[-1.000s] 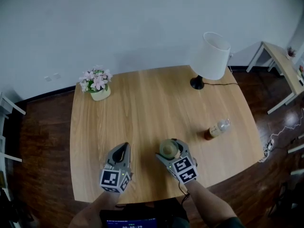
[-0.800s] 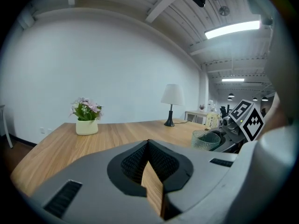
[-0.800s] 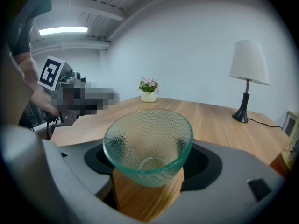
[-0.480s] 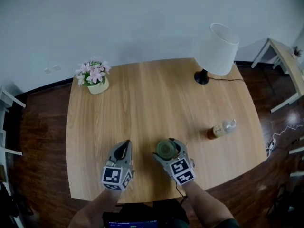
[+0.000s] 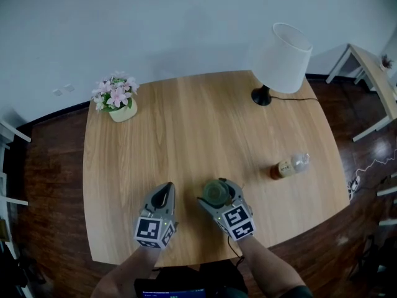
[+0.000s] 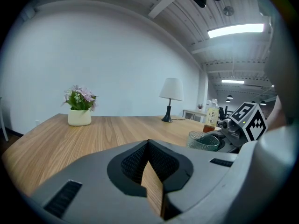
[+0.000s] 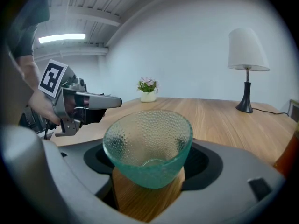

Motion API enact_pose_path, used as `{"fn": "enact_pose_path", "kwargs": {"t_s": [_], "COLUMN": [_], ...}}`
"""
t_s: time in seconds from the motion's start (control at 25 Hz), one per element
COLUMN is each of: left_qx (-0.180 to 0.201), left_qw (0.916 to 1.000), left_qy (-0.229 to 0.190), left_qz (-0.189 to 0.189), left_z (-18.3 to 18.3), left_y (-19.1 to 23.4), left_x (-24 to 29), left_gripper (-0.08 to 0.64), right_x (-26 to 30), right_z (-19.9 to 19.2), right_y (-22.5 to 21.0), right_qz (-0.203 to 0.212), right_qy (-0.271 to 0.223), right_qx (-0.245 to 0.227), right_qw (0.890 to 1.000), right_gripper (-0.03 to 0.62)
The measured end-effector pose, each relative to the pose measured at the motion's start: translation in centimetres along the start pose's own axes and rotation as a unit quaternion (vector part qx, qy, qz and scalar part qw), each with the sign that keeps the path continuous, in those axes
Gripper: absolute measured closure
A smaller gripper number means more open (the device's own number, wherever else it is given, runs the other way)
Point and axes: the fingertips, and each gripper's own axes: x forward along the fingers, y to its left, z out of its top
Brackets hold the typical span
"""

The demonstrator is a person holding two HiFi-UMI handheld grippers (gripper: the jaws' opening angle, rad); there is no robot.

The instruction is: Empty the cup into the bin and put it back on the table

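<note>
Pinching the cup [image 7: 147, 143] in our right gripper [image 7: 147, 174] (left gripper [image 6: 148, 146] pressed shut), we could drop it. Its slick sides may slip.

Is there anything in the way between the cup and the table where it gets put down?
Nothing visible is. The cup sits in the right gripper, and only bare table shows under it. The left gripper is off to its side, not touching it, and the bottle is well away.
</note>
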Motion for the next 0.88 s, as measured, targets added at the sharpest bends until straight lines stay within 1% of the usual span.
{"fn": "enact_pose_path", "kwargs": {"t_s": [0.2, 0.24, 0.28, 0.4, 0.52, 0.8, 0.88], "left_qx": [0.003, 0.002, 0.001, -0.005, 0.000, 0.009, 0.008], "left_qw": [1.0000, 1.0000, 1.0000, 0.9998, 0.9995, 0.9982, 0.9981], "left_qy": [0.000, -0.001, -0.003, -0.017, -0.031, -0.055, -0.058], "left_qz": [-0.004, -0.003, -0.002, -0.005, -0.009, -0.022, -0.019], "left_z": [0.3, 0.5, 0.8, 2.2, 3.7, 6.5, 7.1], "left_y": [-0.1, 0.0, 0.1, 0.2, 0.1, -0.2, -0.2], "left_x": [-0.2, -0.2, -0.3, -0.8, -1.4, -3.8, -4.9], "left_gripper": [0.569, 0.569, 0.569, 0.569, 0.569, 0.569, 0.569], "right_x": [0.2, 0.1, 0.0, -0.5, -1.8, -5.1, -6.4], "right_z": [-1.2, -1.4, -1.4, -0.4, 0.7, 4.1, 5.5], "right_y": [-0.4, -0.5, -0.6, -0.7, -0.4, 0.8, 1.3], "right_qz": [-0.008, -0.010, -0.013, -0.018, -0.023, -0.048, -0.056], "right_qy": [0.009, 0.010, 0.009, -0.002, -0.013, -0.044, -0.059], "right_qx": [-0.002, -0.002, -0.003, -0.004, 0.001, -0.006, -0.017], "right_qw": [1.000, 1.000, 1.000, 1.000, 1.000, 0.998, 0.997], "right_gripper": [0.182, 0.137, 0.109, 0.109, 0.109, 0.112, 0.187]}}
